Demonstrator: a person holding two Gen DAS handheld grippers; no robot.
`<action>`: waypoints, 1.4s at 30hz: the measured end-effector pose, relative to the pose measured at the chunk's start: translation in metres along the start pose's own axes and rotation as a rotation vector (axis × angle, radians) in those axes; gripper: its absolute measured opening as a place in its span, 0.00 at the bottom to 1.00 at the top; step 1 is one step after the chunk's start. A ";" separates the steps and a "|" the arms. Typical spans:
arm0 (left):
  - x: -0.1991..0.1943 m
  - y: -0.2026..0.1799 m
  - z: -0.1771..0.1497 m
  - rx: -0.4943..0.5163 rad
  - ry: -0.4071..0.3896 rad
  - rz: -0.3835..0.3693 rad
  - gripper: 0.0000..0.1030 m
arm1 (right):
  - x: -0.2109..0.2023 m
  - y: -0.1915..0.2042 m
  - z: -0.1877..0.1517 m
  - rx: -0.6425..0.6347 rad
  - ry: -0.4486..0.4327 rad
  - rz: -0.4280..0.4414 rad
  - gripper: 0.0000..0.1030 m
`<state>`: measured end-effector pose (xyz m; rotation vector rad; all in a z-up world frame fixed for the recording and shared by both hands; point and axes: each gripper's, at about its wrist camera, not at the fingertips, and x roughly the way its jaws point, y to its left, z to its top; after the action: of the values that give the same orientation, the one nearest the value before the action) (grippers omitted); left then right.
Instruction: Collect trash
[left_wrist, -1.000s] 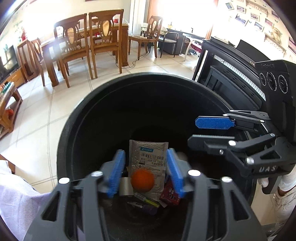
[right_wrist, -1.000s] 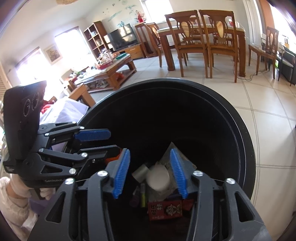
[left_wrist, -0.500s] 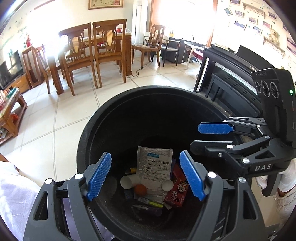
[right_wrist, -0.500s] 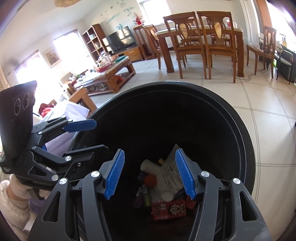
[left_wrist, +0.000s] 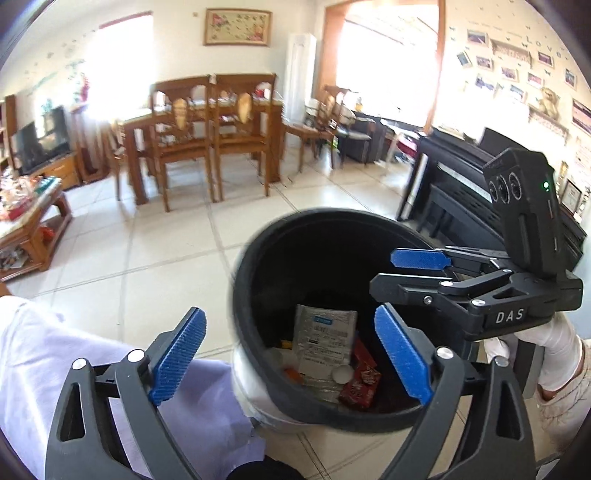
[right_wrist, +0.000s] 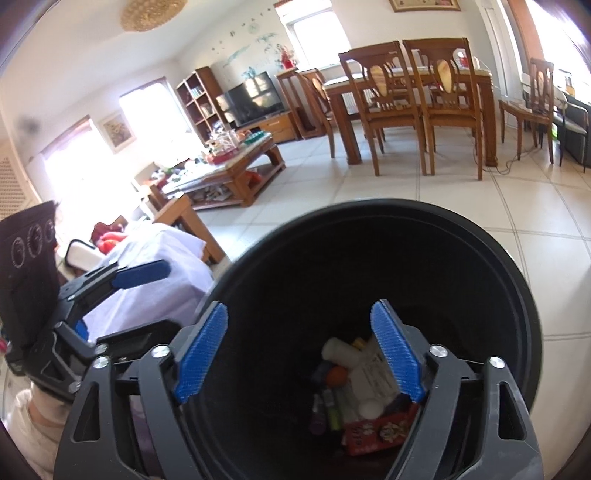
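A black round trash bin (left_wrist: 258, 258) (right_wrist: 480, 236) stands on the tiled floor below both grippers. On its bottom lie a white printed packet (left_wrist: 325, 339), a red wrapper (left_wrist: 364, 376) (right_wrist: 376, 430), an orange ball (right_wrist: 337, 376), a white cup (right_wrist: 340, 349) and small tubes. My left gripper (left_wrist: 289, 312) (right_wrist: 171, 295) hangs over the bin's near-left rim; its jaws are opening, with nothing between them. My right gripper (right_wrist: 300, 306) (left_wrist: 391, 271) hovers above the bin's mouth, its jaws also opening and empty.
A lilac cloth (left_wrist: 55, 354) covers something low beside the bin. A black piano (left_wrist: 461, 184) stands behind it. Farther off are a wooden dining table with chairs (right_wrist: 413, 103), a cluttered coffee table (right_wrist: 229, 173) and a television (right_wrist: 255, 98). A white-gloved hand (left_wrist: 554, 350) holds the right gripper.
Both grippers opened wider and drew back up from the bin. The orange ball and the white cup that were between their pads now lie among the trash.
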<state>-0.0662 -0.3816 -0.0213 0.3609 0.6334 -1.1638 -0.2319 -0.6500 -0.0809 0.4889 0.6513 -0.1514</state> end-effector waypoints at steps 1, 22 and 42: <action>-0.008 0.005 -0.002 -0.007 -0.014 0.021 0.93 | 0.001 0.005 0.001 -0.003 -0.009 0.003 0.85; -0.196 0.152 -0.078 -0.316 -0.244 0.540 0.95 | 0.080 0.244 0.017 -0.275 -0.098 0.185 0.95; -0.329 0.227 -0.172 -0.518 -0.360 1.010 0.95 | 0.151 0.485 -0.014 -0.470 -0.361 0.256 0.95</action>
<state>0.0148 0.0419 0.0403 -0.0056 0.3273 -0.0680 0.0177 -0.2162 0.0045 0.0819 0.2503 0.1532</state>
